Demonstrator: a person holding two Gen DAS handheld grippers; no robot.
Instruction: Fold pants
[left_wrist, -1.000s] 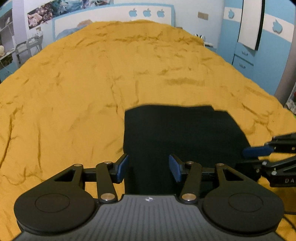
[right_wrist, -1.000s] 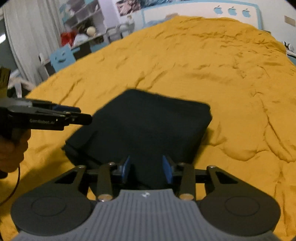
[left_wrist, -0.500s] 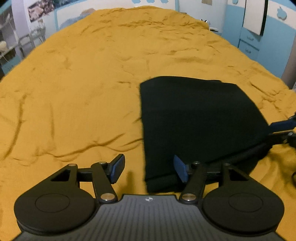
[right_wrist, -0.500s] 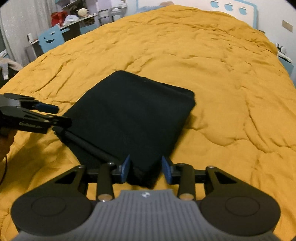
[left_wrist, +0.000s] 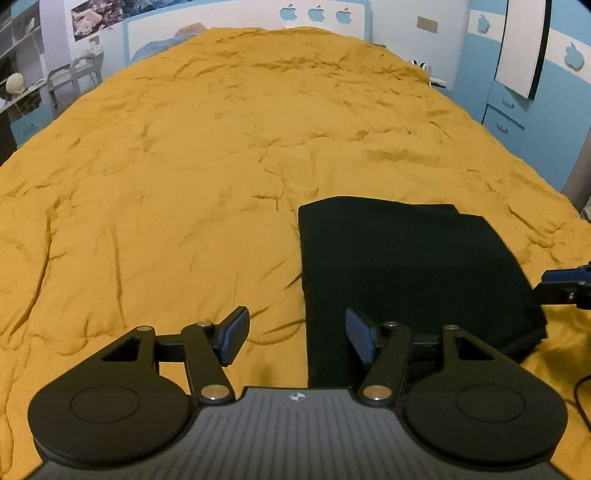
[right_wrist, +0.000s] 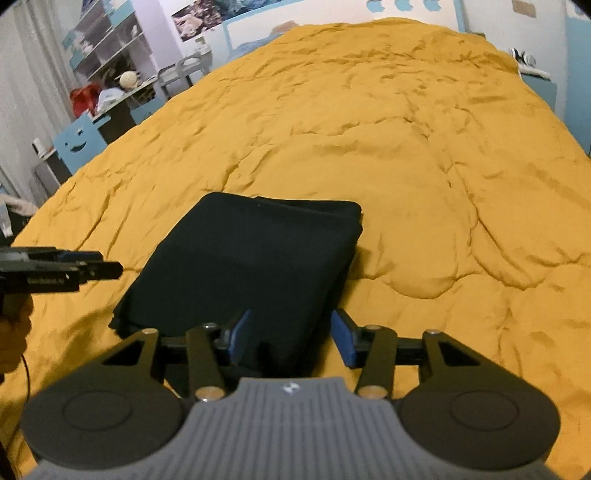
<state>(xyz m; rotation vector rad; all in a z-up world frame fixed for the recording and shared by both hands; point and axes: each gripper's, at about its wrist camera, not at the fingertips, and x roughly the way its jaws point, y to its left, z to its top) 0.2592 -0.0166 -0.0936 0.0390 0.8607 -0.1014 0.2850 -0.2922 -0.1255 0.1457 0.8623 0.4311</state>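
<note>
The black pants (left_wrist: 406, 273) lie folded into a thick rectangle on the yellow bedspread (left_wrist: 184, 184). My left gripper (left_wrist: 297, 332) is open just above the bed at the stack's near left corner; the stack's left edge runs between its fingers, touching neither pad. In the right wrist view the pants (right_wrist: 251, 266) fill the middle. My right gripper (right_wrist: 291, 339) is at their near right corner, its jaws opening with the cloth's corner between them, unpressed. Each gripper shows in the other's view: the right gripper (left_wrist: 569, 282), the left gripper (right_wrist: 74, 271).
The bedspread (right_wrist: 443, 147) stretches wide and wrinkled beyond the pants. A hand (right_wrist: 14, 321) holds the left gripper at the frame's edge. Shelves, a blue chair (right_wrist: 77, 144) and a desk stand left of the bed, blue drawers (left_wrist: 502, 122) to its right.
Both jaws have widened. The right gripper has let go of the pants' near edge. The left gripper has slid left, so the stack now sits right of its centre.
</note>
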